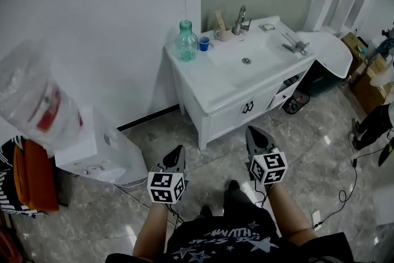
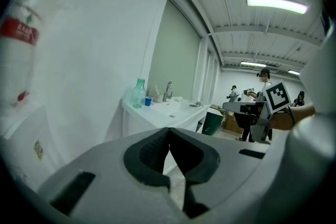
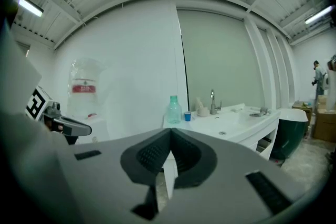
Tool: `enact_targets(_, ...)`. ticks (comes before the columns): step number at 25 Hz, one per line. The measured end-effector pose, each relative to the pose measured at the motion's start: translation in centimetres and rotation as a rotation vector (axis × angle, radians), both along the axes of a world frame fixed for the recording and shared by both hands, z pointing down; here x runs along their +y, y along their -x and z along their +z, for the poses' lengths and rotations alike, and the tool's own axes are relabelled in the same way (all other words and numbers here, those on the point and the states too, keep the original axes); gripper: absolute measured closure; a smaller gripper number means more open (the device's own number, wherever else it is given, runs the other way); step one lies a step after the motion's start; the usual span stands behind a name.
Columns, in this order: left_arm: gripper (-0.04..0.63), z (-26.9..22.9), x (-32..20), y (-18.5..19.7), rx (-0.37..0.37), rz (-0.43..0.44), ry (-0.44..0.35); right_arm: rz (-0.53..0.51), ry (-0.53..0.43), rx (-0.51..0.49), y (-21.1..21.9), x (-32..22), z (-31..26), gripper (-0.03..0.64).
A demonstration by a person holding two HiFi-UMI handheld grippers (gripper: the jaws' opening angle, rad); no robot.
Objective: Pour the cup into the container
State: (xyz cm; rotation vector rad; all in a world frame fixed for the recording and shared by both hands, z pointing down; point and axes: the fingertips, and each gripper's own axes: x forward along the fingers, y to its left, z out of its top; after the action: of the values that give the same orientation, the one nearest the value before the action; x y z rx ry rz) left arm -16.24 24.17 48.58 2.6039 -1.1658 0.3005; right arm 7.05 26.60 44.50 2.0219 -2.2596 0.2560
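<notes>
The blue cup (image 1: 204, 43) sat far left on the sink counter (image 1: 203, 80), just right of the green bottle (image 1: 187, 41), while the left gripper (image 1: 178, 151) and right gripper (image 1: 253, 133) hung clenched and empty well short of it, so I'd say the reach hadn't begun and next up was stepping closer and opening a claw.

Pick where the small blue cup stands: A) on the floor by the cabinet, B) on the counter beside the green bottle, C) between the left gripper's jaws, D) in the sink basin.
B: the blue cup stands on the white counter, right beside the green bottle.
</notes>
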Motion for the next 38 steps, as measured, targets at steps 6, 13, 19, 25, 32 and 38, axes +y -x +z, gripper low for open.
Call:
enact_targets(6, 0.584, 0.3, -3.5, 0.0, -0.021, -0.041, -0.005, -0.010, 0.001, -0.016, -1.6, -4.5, 0.7, 0.611)
enact_targets(13, 0.584, 0.6, -11.1, -1.8, -0.039, -0.152, -0.006, -0.092, -0.007, -0.030, -5.4, -14.5, 1.8, 0.611)
enact_targets(19, 0.584, 1.2, -17.5, -4.7, -0.072, -0.242, 0.027, -0.171, 0.025, -0.048, -8.9, -24.4, 2.5, 0.611)
enact_targets(25, 0.584, 0.7, -24.0, -7.6, -0.073, -0.331, 0.046, -0.242, 0.033, -0.043, -11.7, -33.4, 2.6, 0.611)
enact_targets(32, 0.584, -0.1, -30.5, -9.7, -0.061, -0.428, 0.013, -0.323, 0.030, -0.034, -13.8, -41.6, 3.4, 0.611)
enact_targets(38, 0.584, -0.2, -34.4, -10.0, -0.071, -0.503, 0.003, -0.384, 0.040, -0.027, -13.8, -47.2, 4.4, 0.609)
